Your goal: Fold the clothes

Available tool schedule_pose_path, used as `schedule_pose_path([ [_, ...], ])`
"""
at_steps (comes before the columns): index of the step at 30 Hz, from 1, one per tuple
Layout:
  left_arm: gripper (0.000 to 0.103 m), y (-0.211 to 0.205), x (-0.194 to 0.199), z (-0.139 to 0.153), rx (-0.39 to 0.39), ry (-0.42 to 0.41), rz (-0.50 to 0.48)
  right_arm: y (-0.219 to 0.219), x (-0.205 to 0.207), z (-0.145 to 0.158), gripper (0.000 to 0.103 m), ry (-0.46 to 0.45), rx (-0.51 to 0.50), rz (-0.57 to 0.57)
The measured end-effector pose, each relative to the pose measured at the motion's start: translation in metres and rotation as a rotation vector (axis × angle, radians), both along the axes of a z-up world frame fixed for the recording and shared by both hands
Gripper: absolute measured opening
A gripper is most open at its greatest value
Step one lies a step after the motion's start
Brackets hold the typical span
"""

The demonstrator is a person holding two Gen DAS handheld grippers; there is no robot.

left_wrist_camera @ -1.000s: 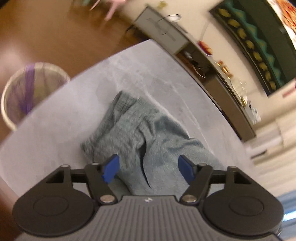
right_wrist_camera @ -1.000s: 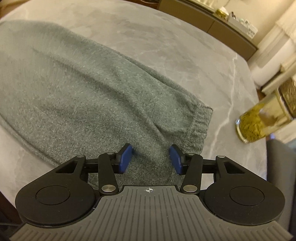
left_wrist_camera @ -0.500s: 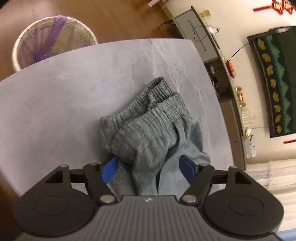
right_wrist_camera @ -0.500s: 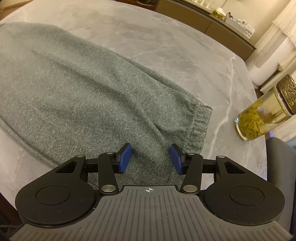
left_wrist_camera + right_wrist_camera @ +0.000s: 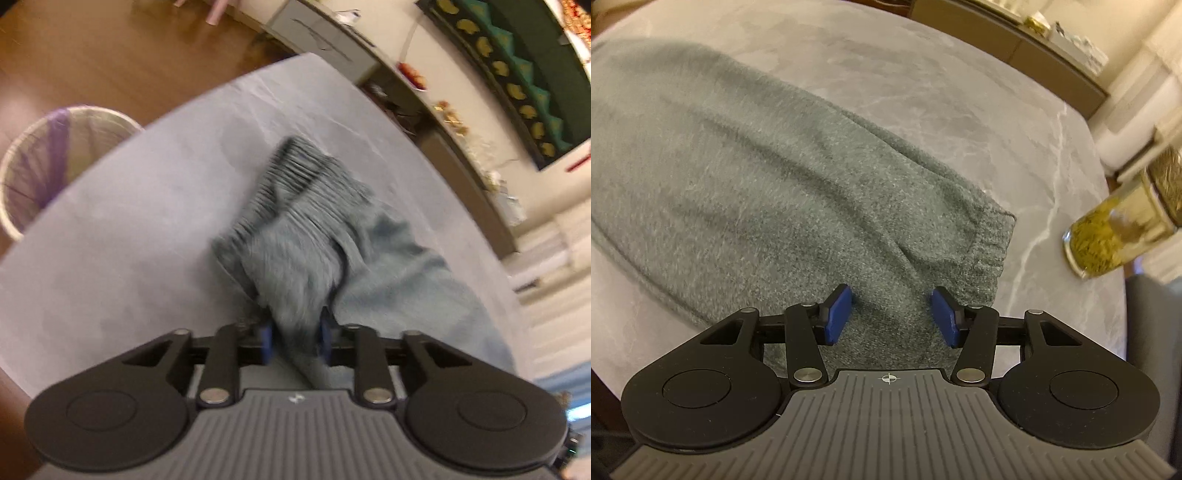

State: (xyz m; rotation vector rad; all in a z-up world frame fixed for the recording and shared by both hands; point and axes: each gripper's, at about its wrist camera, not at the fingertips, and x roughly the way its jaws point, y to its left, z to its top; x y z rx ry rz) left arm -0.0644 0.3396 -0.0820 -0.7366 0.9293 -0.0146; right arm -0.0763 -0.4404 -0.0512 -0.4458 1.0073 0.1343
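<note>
Looking along the left wrist view:
- Left gripper (image 5: 293,338): its jaws are closing, and a bunched fold of the grey sweatpants (image 5: 314,251) is pinched between the blue pads (image 5: 266,338).
- Garment: the ribbed waistband (image 5: 295,177) is crumpled and doubled over itself, lying ahead of the gripper on the grey marbled worktop (image 5: 129,221); a smoother stretch of cloth runs off to the right.
- Sharpness: the cloth near the pads is blurred, so the exact layers caught cannot be told.
- Surroundings: a wicker wastebasket (image 5: 55,158) with a purple liner is seen on the brown floor beyond the worktop's left edge; a long low sideboard (image 5: 461,166) is set along the wall at the right.

Right wrist view:
- Right gripper (image 5: 892,315): its jaws are spread and opening; the cloth lies beneath and between the pads (image 5: 836,314), but nothing is squeezed by them.
- Garment: one trouser leg (image 5: 775,177) is laid fairly flat across the worktop (image 5: 942,92), stretching from upper left to the gripper; its elastic cuff (image 5: 990,247) ends just right of the gripper.
- Glass jar (image 5: 1115,232): filled with yellow-green contents, it is seen lying tilted near the worktop's right edge, apart from the cuff.
- Background: a low cabinet (image 5: 1015,44) is seen past the far edge.
</note>
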Motion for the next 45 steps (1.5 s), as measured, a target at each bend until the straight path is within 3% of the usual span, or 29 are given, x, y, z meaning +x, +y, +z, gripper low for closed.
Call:
schedule_pose_path([
  [2,0.047,0.0,-0.003,0.003,-0.006,-0.015,0.003,0.007,-0.012,0.007,0.048,-0.054,-0.05,0.057],
  [4,0.067,0.001,-0.007,0.003,-0.008,-0.013,0.018,0.013,-0.024,0.014,0.049,-0.109,-0.1,0.113],
  [5,0.07,0.001,-0.007,0.001,-0.004,0.005,0.02,0.017,-0.03,0.017,0.05,-0.132,-0.126,0.145],
  [7,0.07,-0.001,-0.005,-0.005,0.009,0.048,0.023,0.024,-0.048,0.014,0.05,-0.107,-0.231,0.269],
  [12,0.071,-0.001,-0.001,-0.01,-0.031,0.021,0.028,0.027,-0.078,-0.016,0.05,-0.025,-0.482,0.503],
  [14,0.071,-0.003,0.007,-0.012,-0.044,0.015,0.018,0.028,-0.076,-0.024,0.054,-0.026,-0.509,0.534],
  [18,0.073,-0.008,0.027,-0.015,-0.039,0.007,-0.002,0.037,-0.066,-0.032,0.053,-0.06,-0.526,0.587],
  [19,0.07,-0.009,0.03,-0.016,-0.037,0.0,-0.003,0.038,-0.062,-0.033,0.045,-0.059,-0.525,0.585],
  [20,0.068,-0.01,0.033,-0.017,-0.035,-0.007,-0.004,0.04,-0.057,-0.034,0.019,-0.054,-0.52,0.583],
  [21,0.051,-0.011,0.036,-0.018,-0.026,-0.008,-0.006,0.04,-0.054,-0.036,0.007,-0.021,-0.494,0.583],
  [22,0.015,-0.013,0.039,-0.022,-0.023,0.001,-0.005,0.04,-0.053,-0.037,0.006,-0.024,-0.499,0.583],
  [23,0.011,-0.014,0.042,-0.027,-0.026,0.013,-0.002,0.04,-0.052,-0.038,0.005,-0.027,-0.504,0.584],
  [24,0.01,-0.015,0.044,-0.029,-0.024,0.01,0.003,0.04,-0.051,-0.038,0.0,-0.031,-0.505,0.582],
  [27,0.007,-0.024,0.042,-0.017,0.043,-0.043,-0.009,0.03,-0.045,-0.012,0.0,-0.099,-0.395,0.496],
  [29,0.007,-0.025,0.038,-0.006,0.055,-0.099,-0.013,0.021,-0.043,0.016,0.0,-0.148,-0.286,0.429],
  [32,0.006,-0.024,0.023,0.026,0.05,-0.201,0.006,0.017,-0.048,0.049,0.0,-0.178,-0.212,0.412],
  [36,0.005,-0.019,-0.001,0.096,0.015,-0.382,0.058,0.014,-0.053,0.107,0.0,-0.21,-0.083,0.439],
  [39,0.005,-0.014,0.001,0.155,0.014,-0.477,0.104,0.018,-0.034,0.143,0.0,-0.203,0.004,0.447],
  [42,0.005,-0.002,0.052,0.18,0.027,-0.428,0.162,0.02,0.007,0.162,0.0,-0.144,0.071,0.434],
  [45,0.005,0.011,0.148,0.146,0.092,-0.223,0.21,0.006,0.091,0.13,0.0,0.036,0.136,0.374],
])
